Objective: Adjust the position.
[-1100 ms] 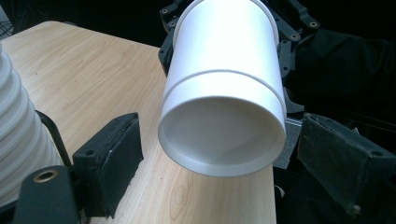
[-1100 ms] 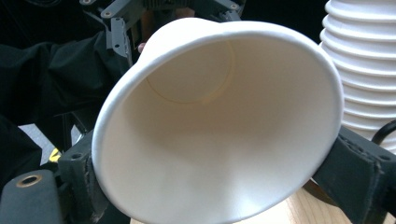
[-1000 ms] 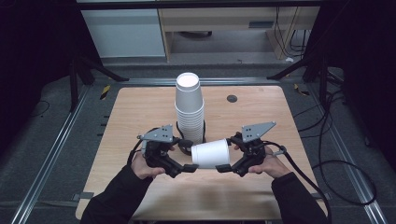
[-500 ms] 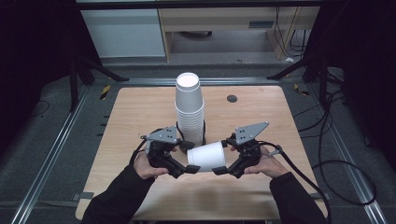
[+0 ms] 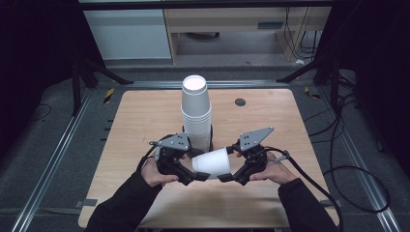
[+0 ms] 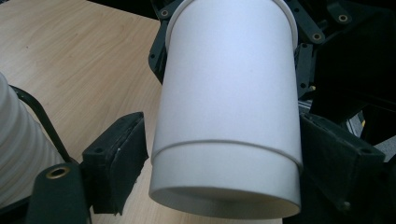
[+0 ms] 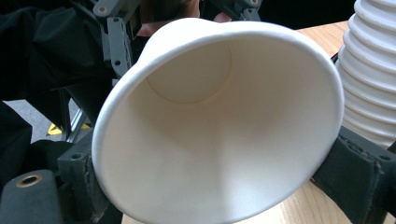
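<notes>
A single white paper cup (image 5: pixel 211 162) is held on its side above the near half of the wooden table (image 5: pixel 270 121), between the two hand-held grippers. Its long axis runs roughly from 9 o'clock to 3 o'clock across the table in the high view. The closed base points toward 9 o'clock, at the left gripper (image 5: pixel 194 177); the open mouth points toward 3 o'clock, at the right gripper (image 5: pixel 226 178).

Left gripper: in the left gripper view the cup (image 6: pixel 229 107) lies between the two black jaws with its base end nearest the camera. The right-hand jaw pad touches the cup wall. A thin gap appears beside the left-hand pad, so whether this gripper is clamped on the cup cannot be told.

Right gripper: in the right gripper view the rim of the cup (image 7: pixel 219 121) sits between both jaws, and the mouth is pressed out of round into an oval. The jaws are closed on the cup at the rim. The flat inner bottom is visible deep inside.

A tall stack of white cups (image 5: pixel 196 113) stands upright, bases up, just behind the held cup at 12 o'clock. A small dark disc (image 5: pixel 240 102) lies on the table toward 1 o'clock, well apart from the grippers.
</notes>
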Motion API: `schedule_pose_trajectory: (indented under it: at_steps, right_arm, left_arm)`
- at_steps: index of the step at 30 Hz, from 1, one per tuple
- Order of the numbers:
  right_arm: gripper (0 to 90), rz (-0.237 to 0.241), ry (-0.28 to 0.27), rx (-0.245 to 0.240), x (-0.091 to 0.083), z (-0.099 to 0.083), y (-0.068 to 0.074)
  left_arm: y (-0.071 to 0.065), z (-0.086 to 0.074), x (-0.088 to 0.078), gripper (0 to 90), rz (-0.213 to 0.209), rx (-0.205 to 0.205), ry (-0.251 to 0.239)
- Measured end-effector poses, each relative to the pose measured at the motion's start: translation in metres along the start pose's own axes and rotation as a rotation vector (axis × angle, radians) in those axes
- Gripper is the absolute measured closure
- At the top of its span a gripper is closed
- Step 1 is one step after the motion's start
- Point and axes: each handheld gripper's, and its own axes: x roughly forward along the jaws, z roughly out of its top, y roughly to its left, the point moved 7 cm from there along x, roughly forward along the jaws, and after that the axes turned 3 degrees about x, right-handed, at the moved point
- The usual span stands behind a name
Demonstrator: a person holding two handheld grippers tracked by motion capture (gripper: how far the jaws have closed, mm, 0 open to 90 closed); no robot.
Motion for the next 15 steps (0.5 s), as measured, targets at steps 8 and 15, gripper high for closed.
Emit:
schedule_pose_trajectory:
  at_steps: [8, 15]
  right_arm:
    - [10.3, 0.005, 0.010, 0.000, 0.0019, -0.0002, 0.0005]
    - [10.3, 0.008, 0.017, 0.002, 0.0030, -0.0010, 0.0005]
  left_arm:
    - [-0.0021, -0.0030, 0.0052, 19.8, -0.015, 0.001, 0.033]
    - [-0.0022, -0.0042, 0.0068, 20.8, -0.025, -0.006, 0.046]
